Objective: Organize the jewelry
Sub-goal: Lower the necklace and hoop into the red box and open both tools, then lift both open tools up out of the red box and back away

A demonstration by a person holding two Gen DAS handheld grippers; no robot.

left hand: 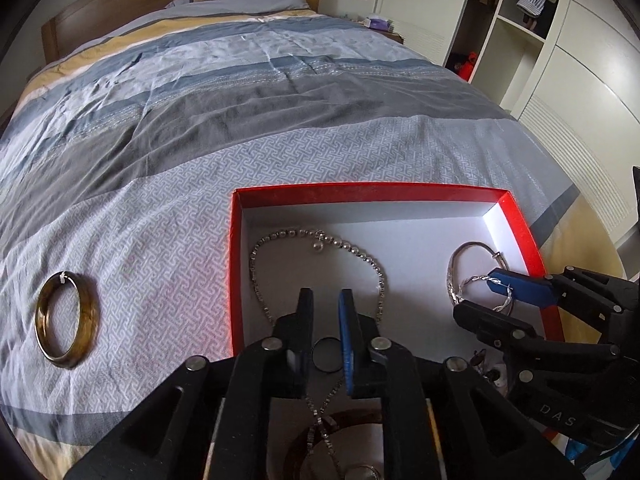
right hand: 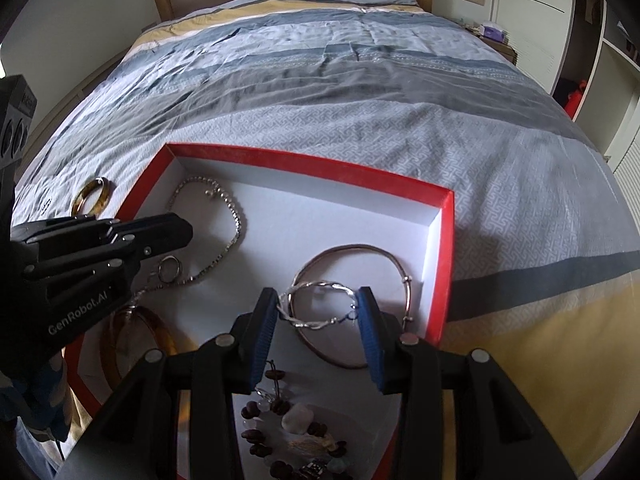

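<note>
Left wrist view first: the left gripper (left hand: 325, 294) hangs over the shallow red cardboard box with a white inside (left hand: 360, 192), which sits on the striped grey, blue and yellow bedspread (left hand: 240, 92). Its jaws stand a narrow gap apart with nothing pinched between them; a small dark ring (left hand: 326, 358) lies on the box floor just below the gap. A long silver beaded chain (left hand: 316, 240) loops across the floor in front of the fingers and trails back under the tool. Out on the bedspread to the left, well apart from the box, lies an amber-brown bangle (left hand: 66, 320). Over at the right, the right gripper (left hand: 486, 294) reaches into the box with a thin twisted silver bracelet (left hand: 480, 280) between its fingers.

Now the right wrist view: the right gripper (right hand: 318, 304) has its blue pads pressed on either side of that twisted silver bracelet (right hand: 316, 286), low over the box (right hand: 440, 264). Just beyond it a plain silver bangle (right hand: 352, 250) rests on the white floor. A brown-beaded bracelet (right hand: 280, 432) lies nearer the camera, a second amber bangle (right hand: 160, 332) sits inside at the left, and the left gripper (right hand: 176, 234) comes in from that side.
</note>
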